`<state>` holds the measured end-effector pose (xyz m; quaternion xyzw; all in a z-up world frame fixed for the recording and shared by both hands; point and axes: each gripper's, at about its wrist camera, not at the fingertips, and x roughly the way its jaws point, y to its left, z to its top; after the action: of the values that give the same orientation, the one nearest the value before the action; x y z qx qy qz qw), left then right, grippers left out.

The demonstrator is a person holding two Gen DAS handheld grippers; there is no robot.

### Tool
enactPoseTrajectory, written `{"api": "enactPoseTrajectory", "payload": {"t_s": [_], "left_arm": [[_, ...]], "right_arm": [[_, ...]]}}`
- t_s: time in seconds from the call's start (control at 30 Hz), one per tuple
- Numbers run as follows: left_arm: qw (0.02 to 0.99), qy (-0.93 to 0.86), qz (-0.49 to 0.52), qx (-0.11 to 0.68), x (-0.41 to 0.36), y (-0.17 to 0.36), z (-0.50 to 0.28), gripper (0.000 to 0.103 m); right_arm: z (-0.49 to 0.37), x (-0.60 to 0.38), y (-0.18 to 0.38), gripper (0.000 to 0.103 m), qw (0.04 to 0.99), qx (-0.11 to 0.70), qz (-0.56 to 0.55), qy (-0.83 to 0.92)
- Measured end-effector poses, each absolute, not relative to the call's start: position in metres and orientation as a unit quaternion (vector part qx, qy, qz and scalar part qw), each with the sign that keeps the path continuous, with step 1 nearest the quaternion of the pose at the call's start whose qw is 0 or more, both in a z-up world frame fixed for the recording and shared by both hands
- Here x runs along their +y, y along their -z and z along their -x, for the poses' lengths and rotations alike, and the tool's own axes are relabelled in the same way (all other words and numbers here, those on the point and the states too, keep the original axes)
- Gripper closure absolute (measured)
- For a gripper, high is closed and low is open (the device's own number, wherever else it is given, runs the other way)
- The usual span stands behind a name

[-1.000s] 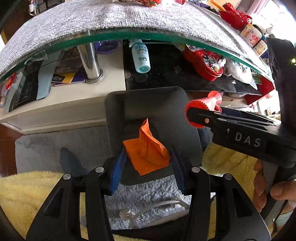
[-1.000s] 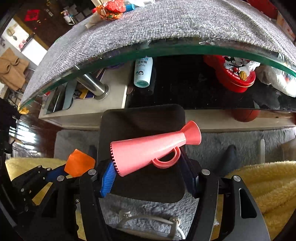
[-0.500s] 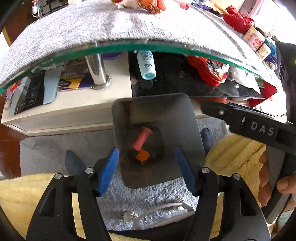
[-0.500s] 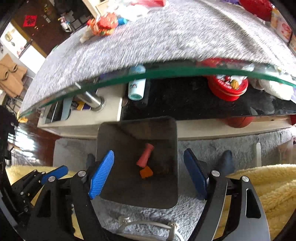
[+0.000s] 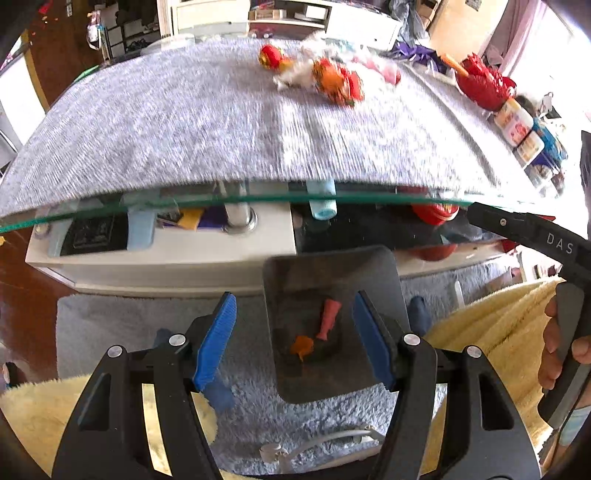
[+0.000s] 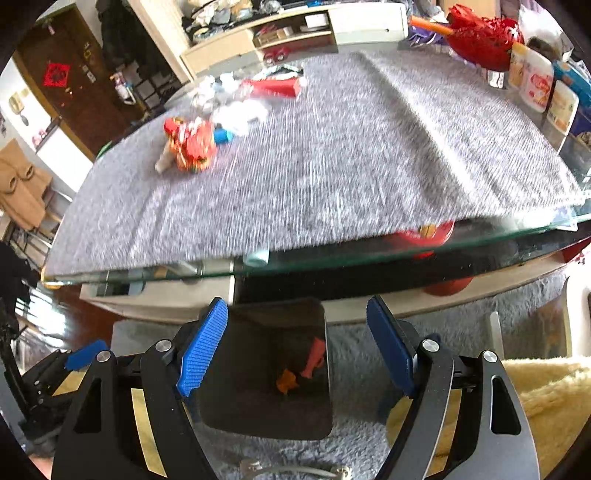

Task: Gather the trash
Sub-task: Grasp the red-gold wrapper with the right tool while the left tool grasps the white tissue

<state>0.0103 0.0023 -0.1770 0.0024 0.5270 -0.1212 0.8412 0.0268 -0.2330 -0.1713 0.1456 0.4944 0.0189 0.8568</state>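
Observation:
A dark bin stands on the grey rug below the table edge. Inside it lie a pink horn and an orange scrap; both also show in the right wrist view, the horn and the scrap in the bin. My left gripper is open and empty above the bin. My right gripper is open and empty above it too. On the grey table mat lies a heap of wrappers: red-orange ones, white paper and a red box.
The glass table edge runs across both views. Under it sit a shelf with books, a blue bottle and a red tin. Jars and red decoration stand at the table's right. A yellow blanket and cable lie near.
Both grippers opened and dropped the orange scrap and pink horn into the bin. Both have since risen, so the tabletop and its wrappers have come into view.

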Motion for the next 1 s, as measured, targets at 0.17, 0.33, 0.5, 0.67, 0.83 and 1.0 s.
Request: {"api": "enactPoseTrajectory", "payload": {"t_s": [0.17, 0.33, 0.5, 0.67, 0.83, 1.0], "left_arm": [[0.85, 0.12, -0.006, 0.514, 0.003, 0.162, -0.024, 0.041], [0.858, 0.117, -0.014, 0.5, 0.005, 0.151, -0.048, 0.039], [0.861, 0.111, -0.039, 0.494, 0.004, 0.147, -0.078, 0.031], [0.866, 0.102, -0.037, 0.489, 0.008, 0.144, -0.109, 0.031], [0.862, 0.103, -0.032, 0.495, 0.01, 0.145, -0.129, 0.03], [0.859, 0.105, -0.034, 0.5, 0.008, 0.148, -0.143, 0.03]], "right_arm": [[-0.044, -0.228, 0.152, 0.024, 0.868, 0.477, -0.134, -0.027], [-0.077, -0.211, 0.138, 0.024, 0.877, 0.464, -0.12, -0.047], [-0.114, -0.195, 0.141, 0.025, 0.871, 0.469, -0.124, -0.075], [-0.15, -0.173, 0.146, 0.03, 0.866, 0.477, -0.111, -0.097], [-0.175, -0.156, 0.154, 0.033, 0.861, 0.487, -0.101, -0.109], [-0.192, -0.15, 0.163, 0.042, 0.854, 0.499, -0.1, -0.11]]}}
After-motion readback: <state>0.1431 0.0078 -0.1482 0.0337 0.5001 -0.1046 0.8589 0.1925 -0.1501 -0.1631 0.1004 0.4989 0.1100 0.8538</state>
